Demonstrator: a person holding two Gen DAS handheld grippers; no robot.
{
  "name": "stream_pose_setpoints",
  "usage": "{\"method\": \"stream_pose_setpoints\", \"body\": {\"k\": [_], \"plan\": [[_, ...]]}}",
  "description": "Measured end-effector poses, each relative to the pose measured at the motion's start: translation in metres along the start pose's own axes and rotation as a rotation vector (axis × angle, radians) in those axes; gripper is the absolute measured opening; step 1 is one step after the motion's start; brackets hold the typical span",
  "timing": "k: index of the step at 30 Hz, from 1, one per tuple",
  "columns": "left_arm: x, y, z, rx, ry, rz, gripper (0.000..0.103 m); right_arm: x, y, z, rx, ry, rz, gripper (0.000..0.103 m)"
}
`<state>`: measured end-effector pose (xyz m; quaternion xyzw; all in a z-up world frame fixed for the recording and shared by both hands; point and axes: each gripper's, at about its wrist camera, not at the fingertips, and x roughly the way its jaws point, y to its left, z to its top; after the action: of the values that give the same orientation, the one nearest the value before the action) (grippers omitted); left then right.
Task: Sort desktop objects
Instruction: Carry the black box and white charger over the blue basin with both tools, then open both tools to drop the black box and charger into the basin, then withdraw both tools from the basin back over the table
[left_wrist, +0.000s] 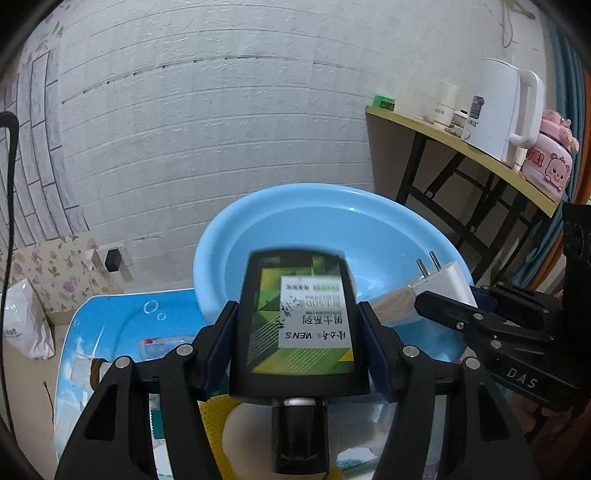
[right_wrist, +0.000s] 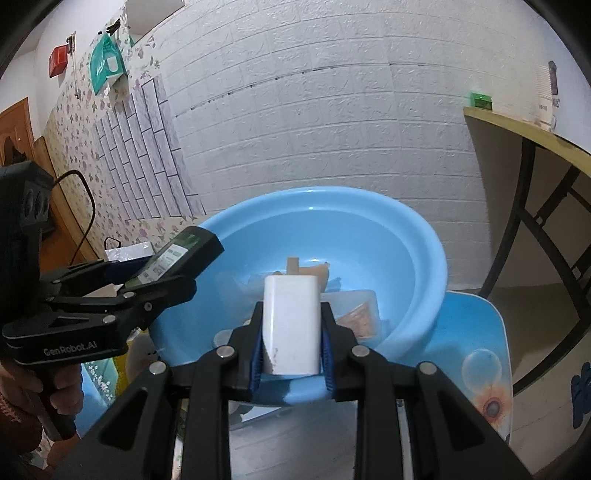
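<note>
We found a black tube (left_wrist: 299, 325) with a green MEN'S label clamped between both fingers of the left hand-held gripper (left_wrist: 299, 321), cap end toward the camera, raised over the near rim of a light blue basin (left_wrist: 332, 218). The right hand-held gripper (right_wrist: 291, 332) was closed on a white plug adapter (right_wrist: 291, 321), also over the basin. The basin rested on a blue printed table (right_wrist: 476, 332) before a white brick-pattern wall (left_wrist: 221, 129). A side table (left_wrist: 461, 147) carried a white kettle (left_wrist: 495, 107).
</note>
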<state>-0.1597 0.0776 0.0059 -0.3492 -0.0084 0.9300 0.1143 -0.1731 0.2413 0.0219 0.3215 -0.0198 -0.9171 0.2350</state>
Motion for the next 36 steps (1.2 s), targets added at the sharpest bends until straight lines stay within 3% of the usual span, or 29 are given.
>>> {"method": "stream_pose_setpoints", "body": {"k": [4,13,15,18,22,28,36], "plan": [[-0.007,-0.002,0.002,0.009,-0.037,0.030,0.081,0.000,-0.001,0.000,0.000,-0.001,-0.013,0.029],[-0.023,0.009,-0.006,-0.028,-0.039,0.043,0.081,-0.011,0.008,0.000,-0.010,0.014,-0.030,0.036],[-0.029,0.011,-0.009,-0.035,-0.043,0.049,0.081,-0.015,0.012,-0.001,-0.022,0.016,-0.031,0.053],[-0.039,0.013,-0.014,-0.044,-0.055,0.072,0.081,-0.024,0.021,-0.003,-0.045,0.017,-0.022,0.066],[-0.053,0.018,-0.022,-0.058,-0.067,0.101,0.089,-0.033,0.028,-0.010,-0.057,0.030,-0.037,0.066],[-0.073,0.027,-0.037,-0.074,-0.058,0.122,0.089,-0.048,0.032,-0.018,-0.033,0.039,-0.055,0.066],[-0.085,0.036,-0.066,-0.093,0.016,0.141,0.090,-0.058,0.041,-0.040,0.004,0.091,-0.074,0.066]]}}
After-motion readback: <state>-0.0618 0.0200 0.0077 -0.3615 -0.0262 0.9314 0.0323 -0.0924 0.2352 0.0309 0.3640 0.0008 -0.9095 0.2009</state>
